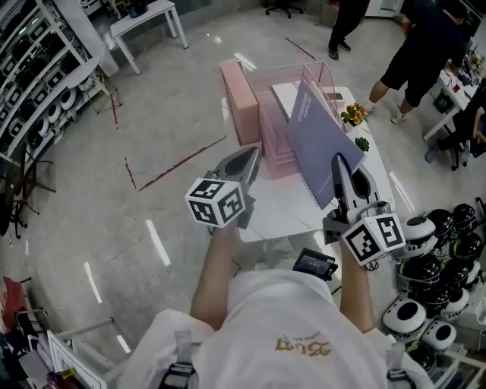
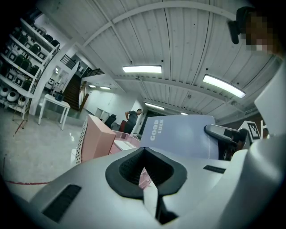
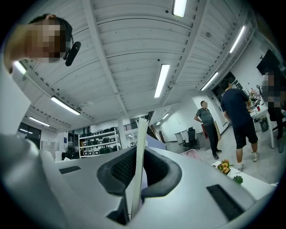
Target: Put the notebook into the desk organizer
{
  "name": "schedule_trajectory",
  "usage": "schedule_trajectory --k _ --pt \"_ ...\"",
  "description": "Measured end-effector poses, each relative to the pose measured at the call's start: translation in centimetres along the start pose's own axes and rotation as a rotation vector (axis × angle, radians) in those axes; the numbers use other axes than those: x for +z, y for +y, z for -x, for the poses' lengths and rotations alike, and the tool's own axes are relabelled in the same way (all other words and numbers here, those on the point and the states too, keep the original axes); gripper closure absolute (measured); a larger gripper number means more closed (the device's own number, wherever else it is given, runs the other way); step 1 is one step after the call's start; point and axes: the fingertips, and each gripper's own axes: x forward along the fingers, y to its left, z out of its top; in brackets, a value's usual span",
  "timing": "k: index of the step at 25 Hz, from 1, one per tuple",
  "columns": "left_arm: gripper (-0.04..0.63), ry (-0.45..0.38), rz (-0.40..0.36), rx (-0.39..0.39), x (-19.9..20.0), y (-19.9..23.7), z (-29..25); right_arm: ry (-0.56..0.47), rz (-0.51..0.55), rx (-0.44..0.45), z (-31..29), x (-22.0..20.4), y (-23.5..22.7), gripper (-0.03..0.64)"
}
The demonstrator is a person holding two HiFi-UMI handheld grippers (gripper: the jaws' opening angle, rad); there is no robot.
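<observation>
The lavender spiral notebook [image 1: 317,140] stands on edge over the white table [image 1: 285,209], and my right gripper [image 1: 340,163] is shut on its near lower corner. In the right gripper view its thin edge [image 3: 139,152] runs up between the jaws of the right gripper [image 3: 138,154]. The pink desk organizer [image 1: 247,102] stands on the table just behind and left of the notebook, with a clear pink compartment [image 1: 304,80]. My left gripper [image 1: 247,163] is shut and empty, pointing at the organizer's near side. From the left gripper [image 2: 145,154] I see the organizer [image 2: 96,138] and the notebook's cover [image 2: 187,134].
A small potted plant [image 1: 353,114] sits at the table's far right. Several black-and-white helmets [image 1: 433,251] lie on the floor to the right. People [image 1: 425,45] stand at the back right. A white side table [image 1: 144,19] and shelving [image 1: 38,68] are at the left.
</observation>
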Motion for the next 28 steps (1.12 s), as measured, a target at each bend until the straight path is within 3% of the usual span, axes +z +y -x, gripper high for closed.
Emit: schedule_trajectory --k 15,28 --pt "0.577 0.006 0.025 0.017 1.3 4.2 -4.4 0.026 -0.004 0.064 -8.0 -2.0 -1.7 0.577" --pt "0.578 0.01 0.032 0.003 1.9 5.4 -7.5 -0.017 -0.008 0.103 -11.2 0.0 -2.9 0.577"
